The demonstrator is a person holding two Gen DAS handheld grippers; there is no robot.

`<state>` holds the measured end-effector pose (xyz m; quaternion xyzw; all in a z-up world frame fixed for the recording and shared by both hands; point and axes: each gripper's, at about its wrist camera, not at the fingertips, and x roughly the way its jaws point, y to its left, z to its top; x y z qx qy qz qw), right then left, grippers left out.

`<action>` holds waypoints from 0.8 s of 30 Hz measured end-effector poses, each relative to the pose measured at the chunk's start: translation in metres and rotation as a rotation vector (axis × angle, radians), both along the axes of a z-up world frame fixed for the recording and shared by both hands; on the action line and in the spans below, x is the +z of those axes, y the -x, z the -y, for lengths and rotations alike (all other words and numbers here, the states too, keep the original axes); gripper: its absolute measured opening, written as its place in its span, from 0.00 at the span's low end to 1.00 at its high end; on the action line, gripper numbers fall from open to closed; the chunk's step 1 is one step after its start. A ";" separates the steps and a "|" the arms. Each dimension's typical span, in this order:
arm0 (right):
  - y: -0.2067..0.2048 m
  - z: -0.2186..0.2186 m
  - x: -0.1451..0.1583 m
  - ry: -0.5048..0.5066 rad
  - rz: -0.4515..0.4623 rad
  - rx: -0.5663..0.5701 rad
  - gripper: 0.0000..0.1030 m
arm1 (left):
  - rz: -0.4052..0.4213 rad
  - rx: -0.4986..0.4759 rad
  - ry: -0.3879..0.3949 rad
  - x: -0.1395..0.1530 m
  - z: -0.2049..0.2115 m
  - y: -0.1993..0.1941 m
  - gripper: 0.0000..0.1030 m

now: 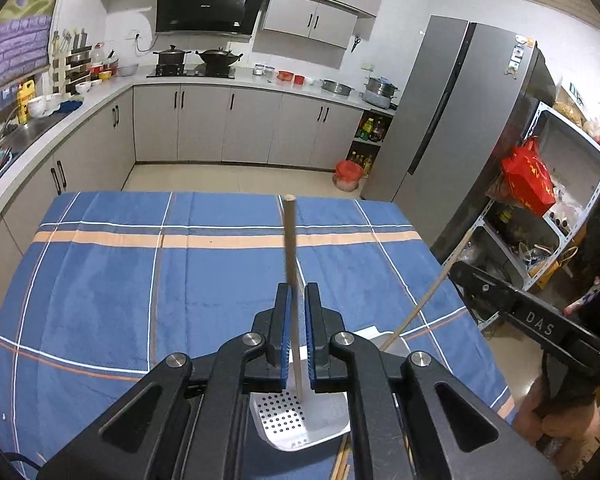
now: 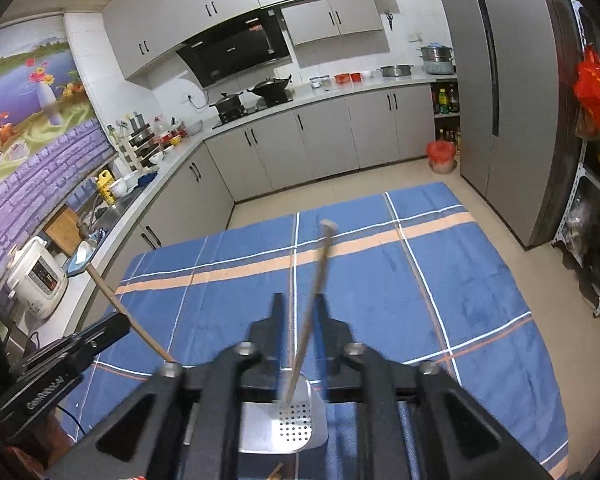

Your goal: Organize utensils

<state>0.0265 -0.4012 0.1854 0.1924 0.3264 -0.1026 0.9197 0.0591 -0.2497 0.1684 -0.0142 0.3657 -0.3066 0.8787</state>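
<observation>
Perforated tray point(image 1: 296, 420) holds two upright chopsticks point(image 1: 291, 248)

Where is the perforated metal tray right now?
In both wrist views the perforated metal tray lies on the blue plaid tablecloth at the table's near edge, just below the grippers, with both chopsticks' lower ends over it.

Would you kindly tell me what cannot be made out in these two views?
1. Right wrist view: motion blur hides whether the pads of the right gripper touch the stick.
2. Left wrist view: the left gripper covers most of the perforated metal holder.
3. Left wrist view: the wooden pieces are cut off by the bottom edge; count unclear.
</observation>
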 end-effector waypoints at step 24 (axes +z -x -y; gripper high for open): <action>0.159 -0.033 -0.099 -0.152 -0.233 0.068 0.52 | -0.163 -0.076 -0.122 -0.067 -0.077 0.150 0.42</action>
